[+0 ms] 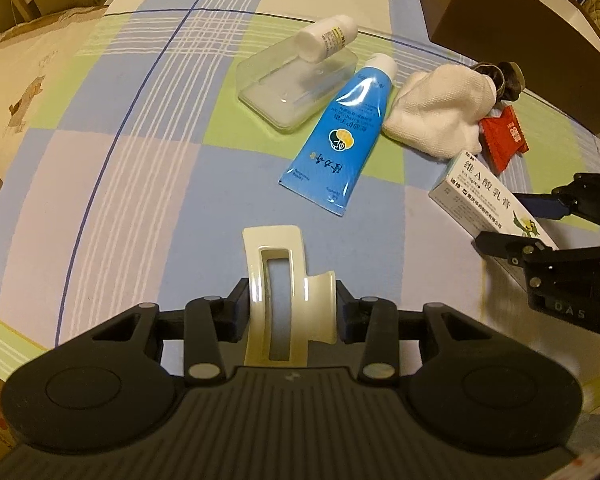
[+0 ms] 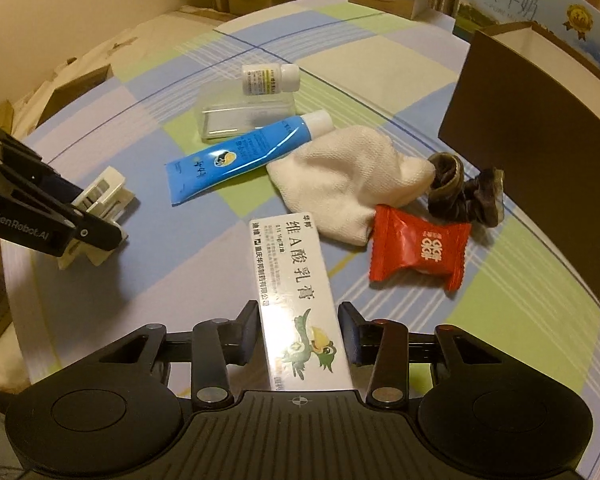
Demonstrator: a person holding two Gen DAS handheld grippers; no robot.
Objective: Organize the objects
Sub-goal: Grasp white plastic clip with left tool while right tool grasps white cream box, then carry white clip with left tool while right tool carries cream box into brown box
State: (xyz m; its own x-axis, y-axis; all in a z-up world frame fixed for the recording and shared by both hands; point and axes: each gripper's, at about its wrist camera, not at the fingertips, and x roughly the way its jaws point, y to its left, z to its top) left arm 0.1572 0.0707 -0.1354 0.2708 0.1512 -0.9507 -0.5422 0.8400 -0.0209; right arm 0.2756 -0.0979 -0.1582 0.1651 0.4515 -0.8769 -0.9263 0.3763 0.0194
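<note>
- The left gripper is seen with its fingers pinching a cream plastic hair claw clip; both pads press against the clip's sides, just above the checked blue, green and lilac tablecloth.
- The right gripper is seen with its fingers spread either side of a long white cardboard ointment box with a green crocodile print. A narrow gap shows beside the right finger; contact on the left cannot be judged. The box lies flat on the cloth.
- A blue squeeze tube with a white cap is noted lying flat, its cap end next to a clear plastic rectangular case.
- A small white labelled bottle lies on its side at the far edge of the case.
- A crumpled white cloth is touching the tube's cap end.
- A dark fabric scrunchie sits at the cloth's right end.
- A red foil snack packet lies just beside the cloth and scrunchie.
- A dark brown open cardboard box stands at the right.
</note>
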